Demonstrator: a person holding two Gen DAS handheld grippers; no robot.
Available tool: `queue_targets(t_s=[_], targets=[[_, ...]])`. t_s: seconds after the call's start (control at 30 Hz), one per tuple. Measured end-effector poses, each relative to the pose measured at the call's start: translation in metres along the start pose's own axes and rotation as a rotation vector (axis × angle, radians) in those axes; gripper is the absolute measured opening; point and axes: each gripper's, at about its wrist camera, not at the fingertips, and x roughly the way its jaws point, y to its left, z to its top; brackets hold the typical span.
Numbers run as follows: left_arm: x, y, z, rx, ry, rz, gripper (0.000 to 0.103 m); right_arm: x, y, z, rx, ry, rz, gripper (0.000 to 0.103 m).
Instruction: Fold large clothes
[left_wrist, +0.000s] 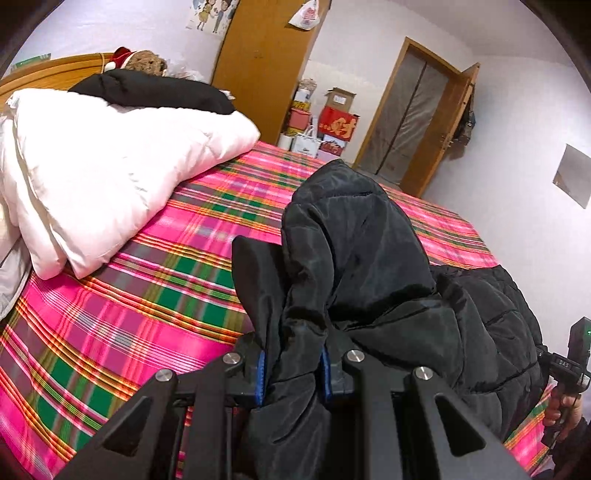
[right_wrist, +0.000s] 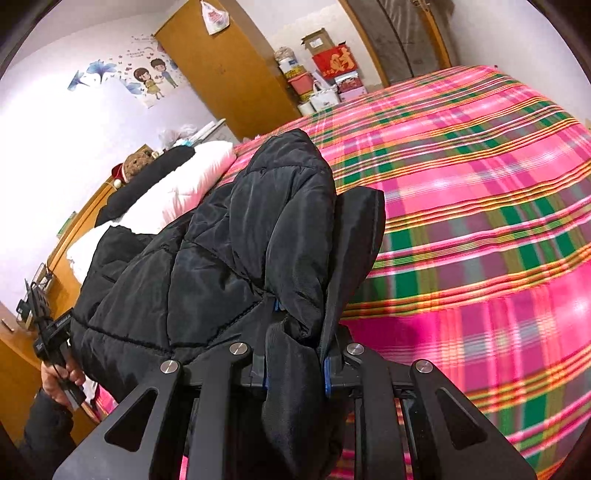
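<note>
My left gripper (left_wrist: 291, 373) and right gripper (right_wrist: 295, 365) each clamp a bunch of the black puffer jacket (left_wrist: 369, 258), which fills frame centre above the plaid bedspread (left_wrist: 147, 295).

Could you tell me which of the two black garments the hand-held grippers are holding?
The quilted black jacket bunched in both, not the black garment atop the white duvet.
</note>
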Motion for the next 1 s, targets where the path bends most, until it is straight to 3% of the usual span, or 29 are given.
queue_targets(t_s=[0.17, 0.3, 0.4, 0.5, 0.63, 0.77, 1.0], targets=[[0.037, 0.041, -0.007, -0.022, 0.036, 0.034, 0.022, 0.050, 0.008, -0.012, -0.011, 0.037, -0.010, 0.019], [0.079, 0.072, -0.034, -0.067, 0.127, 0.084, 0.023, 0.087, -0.002, -0.039, 0.014, 0.108, -0.055, 0.020], [0.094, 0.093, -0.055, -0.130, 0.151, 0.076, 0.025, 0.094, -0.012, -0.051, 0.041, 0.129, -0.059, 0.025], [0.099, 0.096, -0.065, -0.131, 0.149, 0.081, 0.030, 0.096, -0.016, -0.052, 0.033, 0.144, -0.068, 0.032], [0.096, 0.098, -0.060, -0.153, 0.165, 0.102, 0.043, 0.091, -0.016, -0.052, 0.047, 0.159, -0.099, 0.044], [0.081, 0.107, -0.055, -0.186, 0.189, 0.091, 0.044, 0.067, -0.009, -0.049, 0.035, 0.135, -0.136, 0.052], [0.016, 0.095, -0.048, -0.151, 0.063, 0.127, 0.043, 0.011, 0.024, -0.044, -0.066, 0.005, -0.156, 0.052]])
